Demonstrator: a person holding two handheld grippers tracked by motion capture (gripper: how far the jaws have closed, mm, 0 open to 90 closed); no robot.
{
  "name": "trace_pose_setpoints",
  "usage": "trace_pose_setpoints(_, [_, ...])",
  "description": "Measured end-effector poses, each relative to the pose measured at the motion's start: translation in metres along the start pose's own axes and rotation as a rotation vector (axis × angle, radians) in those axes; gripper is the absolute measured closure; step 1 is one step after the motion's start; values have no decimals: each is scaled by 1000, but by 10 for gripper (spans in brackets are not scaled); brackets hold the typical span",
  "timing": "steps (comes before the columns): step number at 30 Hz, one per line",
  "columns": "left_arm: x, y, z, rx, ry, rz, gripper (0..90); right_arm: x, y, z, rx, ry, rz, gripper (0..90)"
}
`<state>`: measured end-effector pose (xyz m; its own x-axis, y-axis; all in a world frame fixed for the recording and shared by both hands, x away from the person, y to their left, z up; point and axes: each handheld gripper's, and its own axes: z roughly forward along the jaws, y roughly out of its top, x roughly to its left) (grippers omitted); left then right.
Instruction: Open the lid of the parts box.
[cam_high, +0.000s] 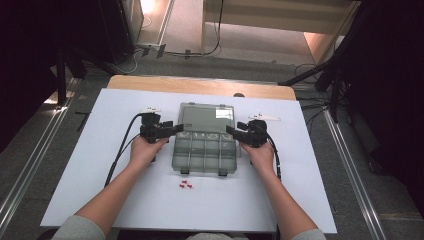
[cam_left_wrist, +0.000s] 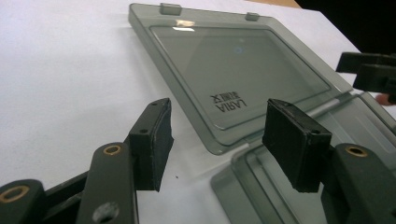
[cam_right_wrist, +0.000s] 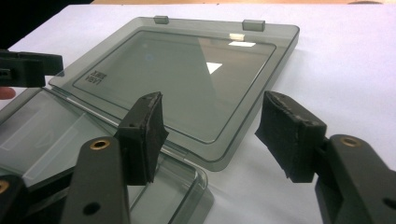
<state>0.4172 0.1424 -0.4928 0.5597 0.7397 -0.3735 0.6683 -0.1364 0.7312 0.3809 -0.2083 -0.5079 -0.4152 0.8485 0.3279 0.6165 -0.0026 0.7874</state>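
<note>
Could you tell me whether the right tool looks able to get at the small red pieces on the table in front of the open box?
Probably yes. The red pieces lie alone on the white table, apart from the open box. The right tool stands open beside the box with nothing between its jaws, and nothing lies across the way back.

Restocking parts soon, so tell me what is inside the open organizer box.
The organizer box shows only bare divided compartments through its smoky plastic; nothing visible inside. The small red pieces lie outside, on the white table.

red bits (cam_high: 186, 184) too small to identify
</note>
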Motion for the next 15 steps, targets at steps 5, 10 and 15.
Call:
trace_pose_setpoints(5, [-6, 4, -9, -10, -16, 17, 415, 4, 3, -6, 22, 7, -14, 386])
trace_pose_setpoints(10, [-9, 4, -13, 15, -22, 39, 351, 9, 4, -11, 34, 26, -36, 367])
trace_pose_setpoints(15, [-14, 4, -15, 34, -44, 61, 351, 14, 5, -19, 7, 29, -61, 362])
